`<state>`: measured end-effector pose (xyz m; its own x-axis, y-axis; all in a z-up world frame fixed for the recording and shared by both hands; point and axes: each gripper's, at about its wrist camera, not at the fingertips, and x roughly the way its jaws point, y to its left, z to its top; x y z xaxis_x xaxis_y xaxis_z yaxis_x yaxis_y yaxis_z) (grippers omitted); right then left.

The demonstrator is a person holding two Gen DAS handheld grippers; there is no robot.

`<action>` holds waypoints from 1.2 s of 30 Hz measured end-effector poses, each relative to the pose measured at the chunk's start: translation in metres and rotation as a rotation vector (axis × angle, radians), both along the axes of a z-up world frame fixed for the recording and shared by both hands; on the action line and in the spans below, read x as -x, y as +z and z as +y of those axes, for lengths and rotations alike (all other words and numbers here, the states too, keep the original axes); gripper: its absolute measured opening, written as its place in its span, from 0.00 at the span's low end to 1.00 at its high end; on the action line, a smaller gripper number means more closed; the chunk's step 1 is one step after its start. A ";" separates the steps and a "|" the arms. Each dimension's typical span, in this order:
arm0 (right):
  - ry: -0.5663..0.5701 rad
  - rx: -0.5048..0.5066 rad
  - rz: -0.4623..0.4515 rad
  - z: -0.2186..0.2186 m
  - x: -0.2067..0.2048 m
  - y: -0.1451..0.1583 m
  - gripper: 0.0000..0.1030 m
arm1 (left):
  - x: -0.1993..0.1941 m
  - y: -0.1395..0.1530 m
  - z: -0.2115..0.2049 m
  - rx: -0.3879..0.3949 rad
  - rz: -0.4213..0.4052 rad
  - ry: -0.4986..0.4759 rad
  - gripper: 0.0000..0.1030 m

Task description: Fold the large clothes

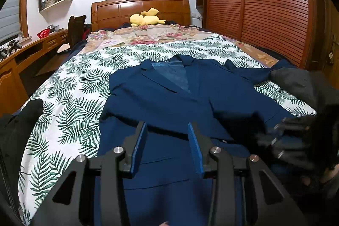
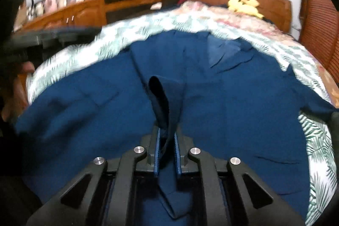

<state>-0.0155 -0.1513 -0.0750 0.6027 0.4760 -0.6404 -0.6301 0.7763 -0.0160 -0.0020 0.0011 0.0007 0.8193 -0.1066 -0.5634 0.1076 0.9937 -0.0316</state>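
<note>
Item: navy jacket (image 1: pixel 169 94), laid front-up across the bed (image 1: pixel 70 99), collar toward the headboard (image 1: pixel 139 7). Likely soft, limp, moderately heavy; best taken at hems or seams. Right gripper (image 2: pixel 166 141) pinching a raised fold; left gripper (image 1: pixel 167 141) spread, empty above the hem.

Matt navy cloth jacket (image 1: pixel 169 103) on a leaf-print cotton-look sheet (image 1: pixel 70 103); glossy varnished wood headboard (image 1: pixel 139 7); matt black plastic gripper (image 1: pixel 167 130), ribbed blue pads (image 1: pixel 138 147), shiny metal pins (image 1: pixel 118 149).
</note>
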 end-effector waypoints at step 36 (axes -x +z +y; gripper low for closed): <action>-0.255 -0.028 0.060 -0.093 -0.046 -0.016 0.30 | -0.072 -0.014 -0.060 -0.012 -0.034 -0.072 0.37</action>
<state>0.0303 -0.2440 -0.0907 0.6671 0.3311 -0.6674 -0.4129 0.9100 0.0387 0.0703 -0.0591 -0.0134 0.8283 -0.1593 -0.5372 0.1798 0.9836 -0.0144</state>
